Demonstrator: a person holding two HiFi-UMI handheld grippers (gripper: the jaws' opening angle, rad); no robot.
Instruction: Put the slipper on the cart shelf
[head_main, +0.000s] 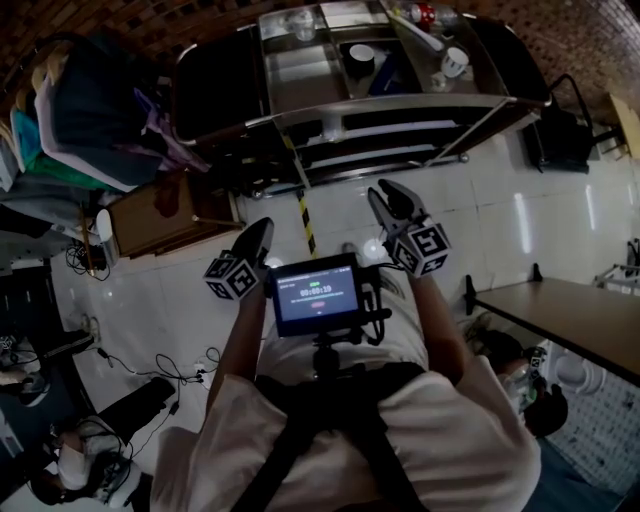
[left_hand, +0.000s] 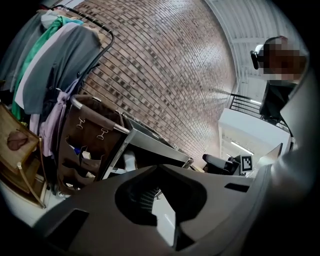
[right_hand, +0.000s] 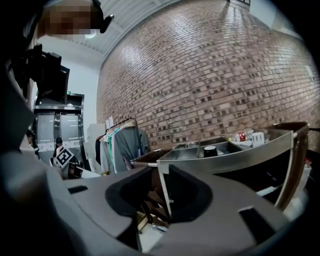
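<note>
Both grippers hang in front of the person's chest, raised toward the stainless steel cart (head_main: 400, 105). The left gripper (head_main: 263, 230) has its jaws clenched tip to tip with nothing between them. The right gripper (head_main: 392, 195) is pinched together too, and is also empty.

No view shows the slipper plainly. A small pale shape (head_main: 330, 128) lies on the slatted shelf under the cart top, near its front edge. It is too dim to tell its heading or long axis.

The cart's front rail runs across the head view, just beyond both jaw tips. A black cup (head_main: 360, 58) and a white cup (head_main: 455, 62) stand in the top tray.

White tiled floor (head_main: 490, 220) lies between person and cart, crossed by a yellow-black striped tape (head_main: 305, 215). A brown wooden box (head_main: 165, 215) closes in at the left, and the edge of a pale table surface (head_main: 570, 310) at the right
</note>
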